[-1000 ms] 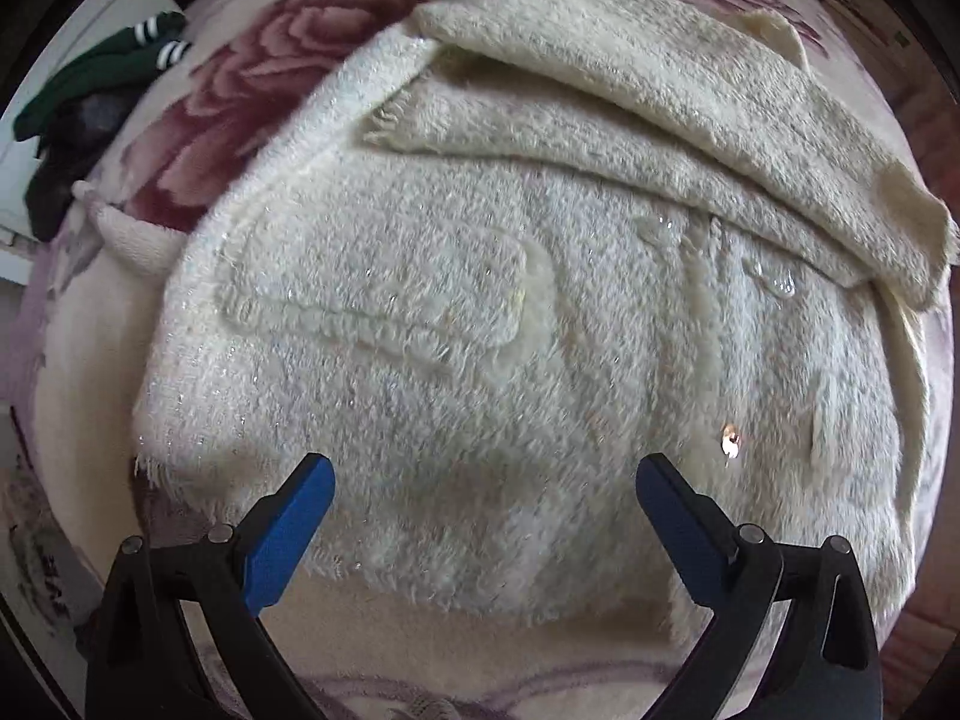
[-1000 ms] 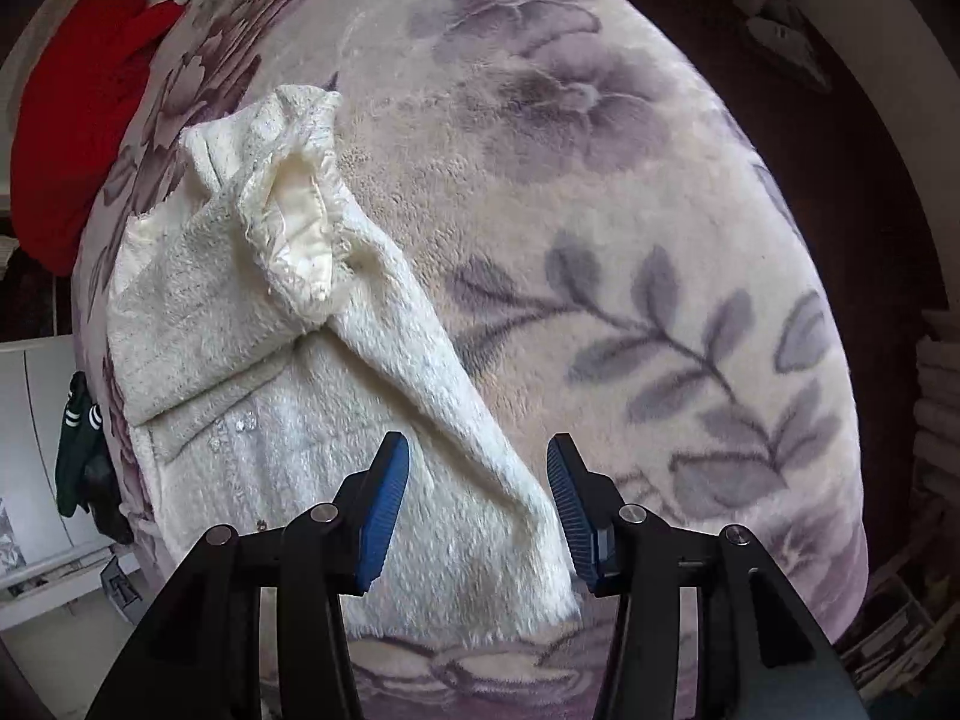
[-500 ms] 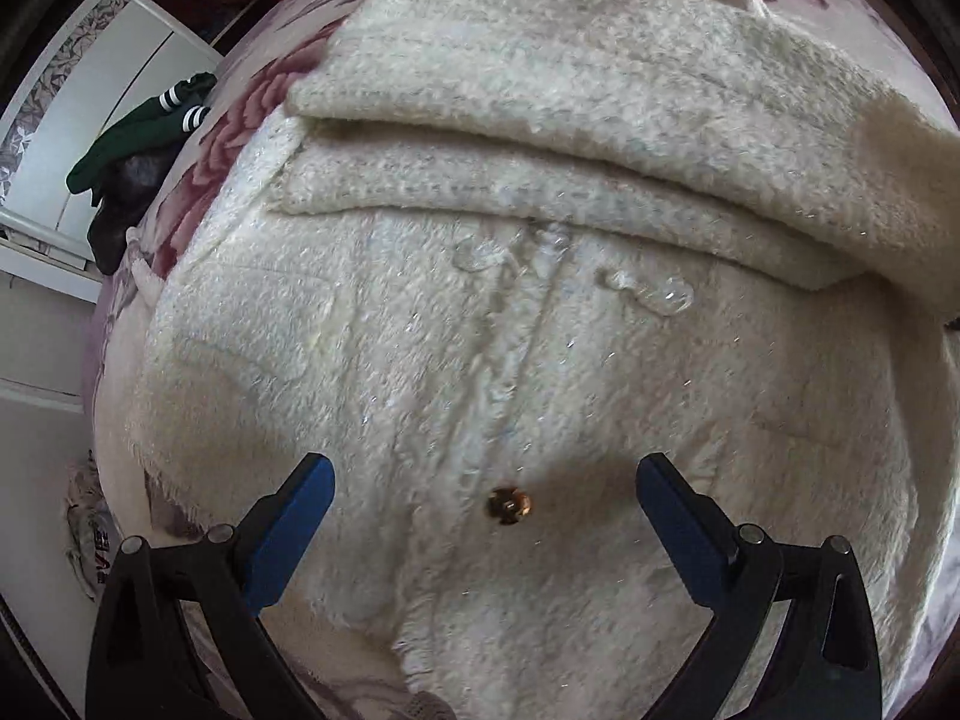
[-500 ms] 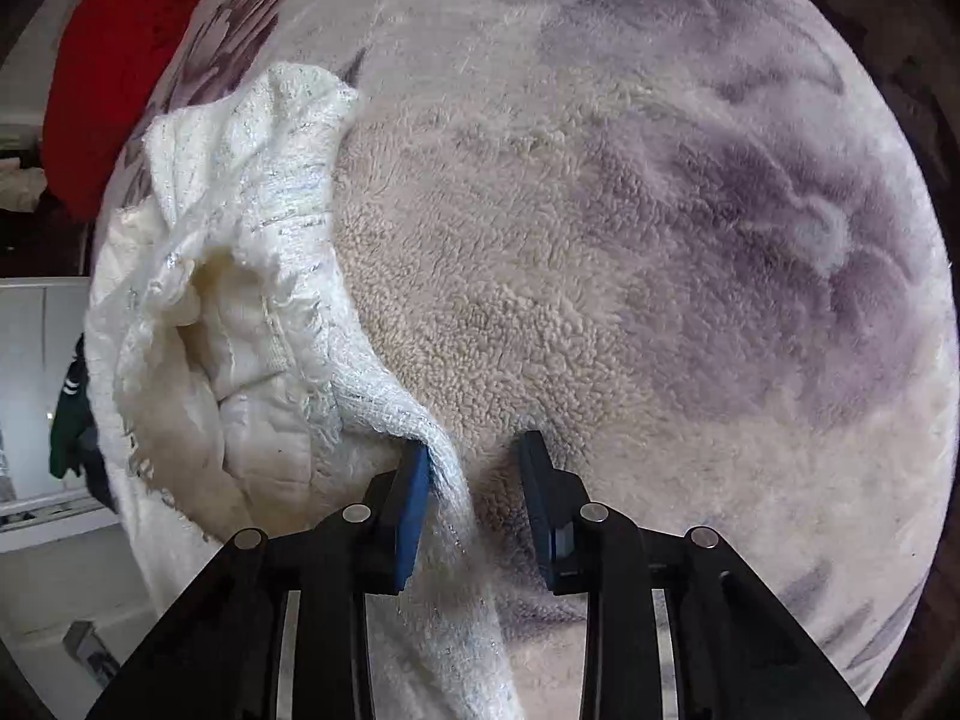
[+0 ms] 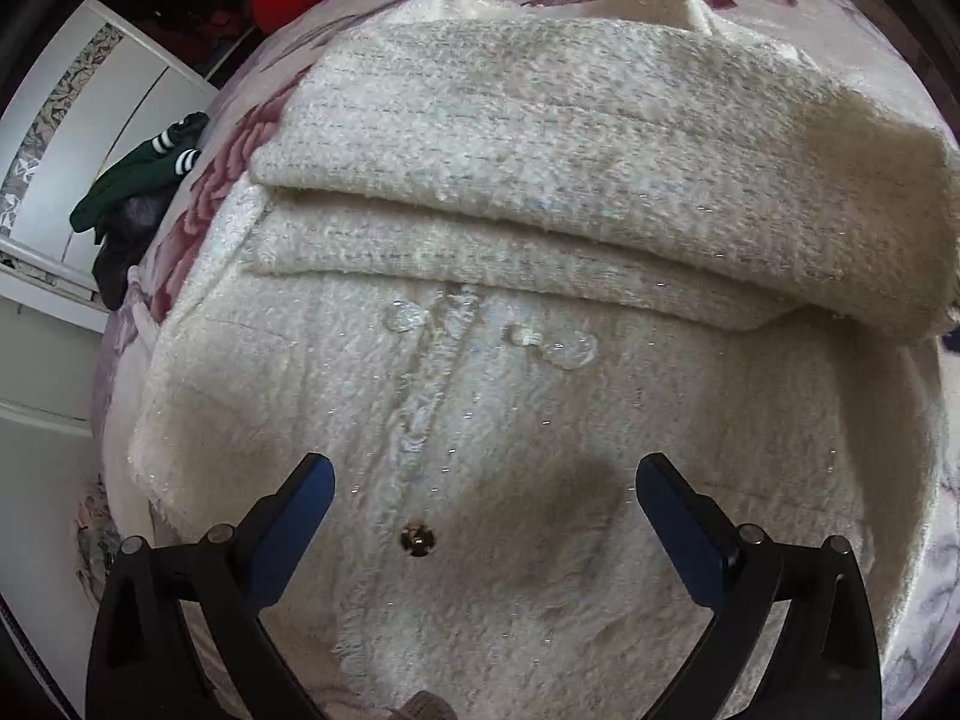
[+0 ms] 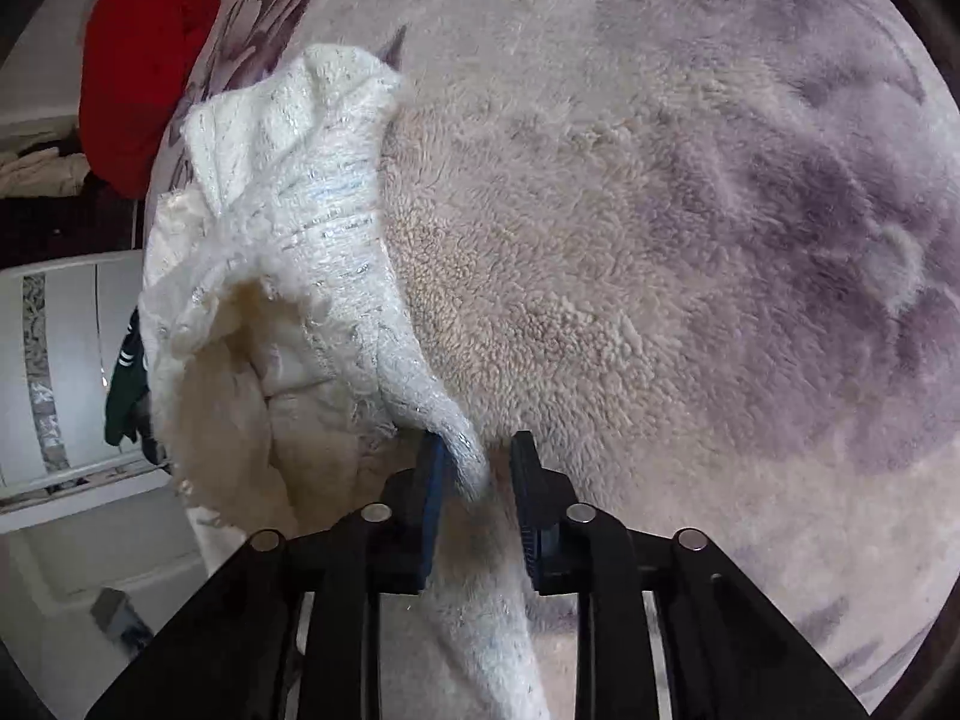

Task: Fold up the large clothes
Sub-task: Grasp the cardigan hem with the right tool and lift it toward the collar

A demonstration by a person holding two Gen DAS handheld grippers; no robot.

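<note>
Your right gripper (image 6: 474, 468) has a thin ridge of the cream jacket (image 5: 510, 420) between its pads, but a gap shows on the right pad's side, so you may have only a loose nip; pull now and the fuzzy edge could slip out. The jacket lies front-up on the floral blanket (image 6: 690, 240), both sleeves folded across its chest. Your left gripper (image 5: 480, 510) hovers spread wide over the hem, gripping nothing, so if you lift with the right alone, the sleeves could slide off.
</note>
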